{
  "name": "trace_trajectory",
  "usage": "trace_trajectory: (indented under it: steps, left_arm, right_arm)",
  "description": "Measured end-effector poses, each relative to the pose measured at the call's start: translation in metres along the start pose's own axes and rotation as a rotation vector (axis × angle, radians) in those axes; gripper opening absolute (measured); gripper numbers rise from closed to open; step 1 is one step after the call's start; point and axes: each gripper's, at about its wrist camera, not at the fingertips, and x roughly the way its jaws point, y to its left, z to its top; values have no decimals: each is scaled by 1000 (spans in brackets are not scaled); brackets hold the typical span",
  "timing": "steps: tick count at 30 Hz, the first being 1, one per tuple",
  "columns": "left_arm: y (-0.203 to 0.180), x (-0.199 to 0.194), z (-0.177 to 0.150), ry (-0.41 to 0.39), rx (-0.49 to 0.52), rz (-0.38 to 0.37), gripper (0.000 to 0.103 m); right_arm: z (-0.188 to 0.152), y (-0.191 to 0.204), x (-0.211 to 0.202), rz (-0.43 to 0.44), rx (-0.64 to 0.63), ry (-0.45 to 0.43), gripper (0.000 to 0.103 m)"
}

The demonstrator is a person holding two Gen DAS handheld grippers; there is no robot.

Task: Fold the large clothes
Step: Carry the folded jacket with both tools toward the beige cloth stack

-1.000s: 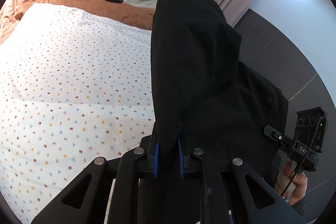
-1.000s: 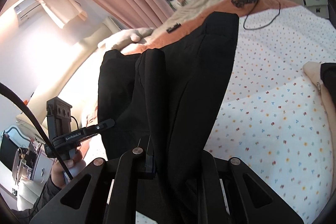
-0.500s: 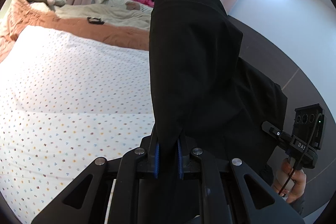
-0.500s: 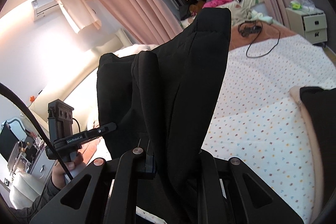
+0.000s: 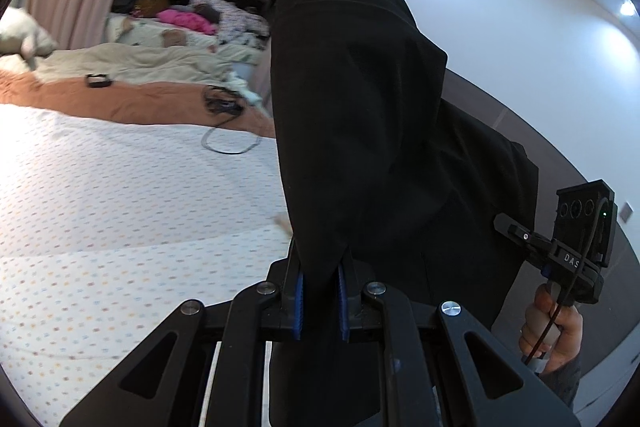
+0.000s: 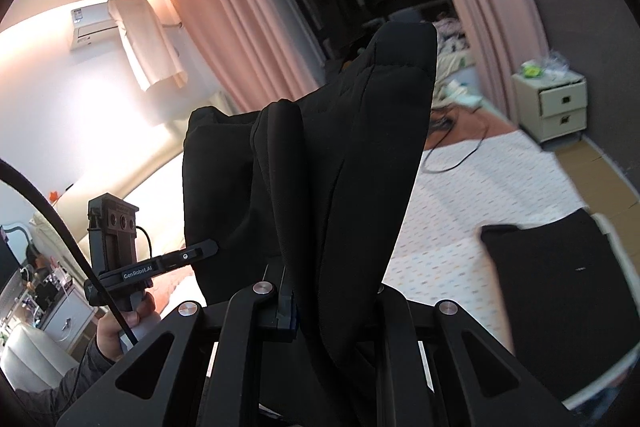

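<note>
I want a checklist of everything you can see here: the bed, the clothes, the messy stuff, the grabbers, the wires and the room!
Surface: bed sheet, white with small coloured dots; an orange blanket lies beyond it.
Job's things: black garment held up over the bed; a second dark garment lies flat on the sheet.
Clutter: pink clothes and pale bedding heaped at the far end.
Grippers: left gripper and right gripper both clamp the black garment.
Cables: a black cable loops across blanket and sheet.
Surroundings: pink curtains, air conditioner, bedside drawers.
</note>
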Motion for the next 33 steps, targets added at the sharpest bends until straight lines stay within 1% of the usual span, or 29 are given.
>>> trace_trajectory:
  steps: [8,10,11,15,19,25,27,28,30,33]
  left_arm:
    - [-68,37,2,32,61,-92,15]
    - [-86,46,0,41,79,-110,15]
    - [-86,52,1,45,84,-120,15]
    - [-112,77,0,76,94,-161,15]
    - [-135,102,-7,110,105,-198,15]
    - [-146,135,-13,166,100,-237,15]
    - [-150,142,-18,183,92,-249,15]
    - [-153,145,-22,197,88,-259,15]
    - [-158,166,-24,221,79,-269,15]
    - [-150,189,-29,261,59,-271,14]
  right_arm:
    - [-1,-23,-80,-92,-28,-52,10]
    - [0,-27,-94,-117,-26,-63,10]
    - [0,-30,-102,-130,-26,-68,10]
    - [-2,-33,-125,-184,-24,-82,10]
    - [-3,-35,-135,-231,-18,-89,10]
    - [-6,-22,-130,-294,4,-76,10]
    - [-5,-19,-124,-311,10,-64,10]
    - [1,-15,-122,-316,13,-59,10]
    - [1,-17,-113,-326,24,-45,10]
    - [1,-21,-93,-339,54,-24,10]
